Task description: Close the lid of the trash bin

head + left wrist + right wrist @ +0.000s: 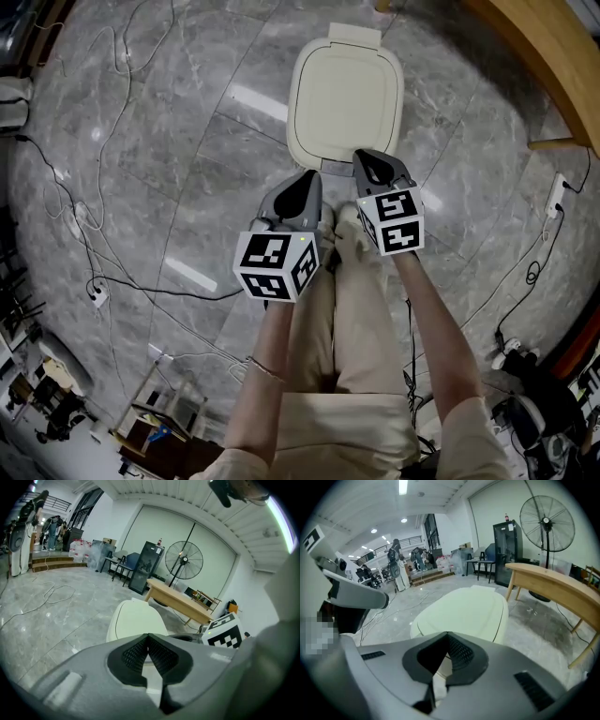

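Head view: we hold both grippers over the grey marble floor, just below the cream trash bin in the upper centre of the frame. Its lid lies flat and shut. The left gripper has its jaws pressed together on nothing, short of the bin. The right gripper, jaws likewise together and empty, overlaps the bin's lower edge; whether it touches we cannot tell.

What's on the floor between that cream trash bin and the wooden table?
Nothing: only bare grey marble floor separates the trash bin from the wooden table. The right gripper view and the head view both show it.
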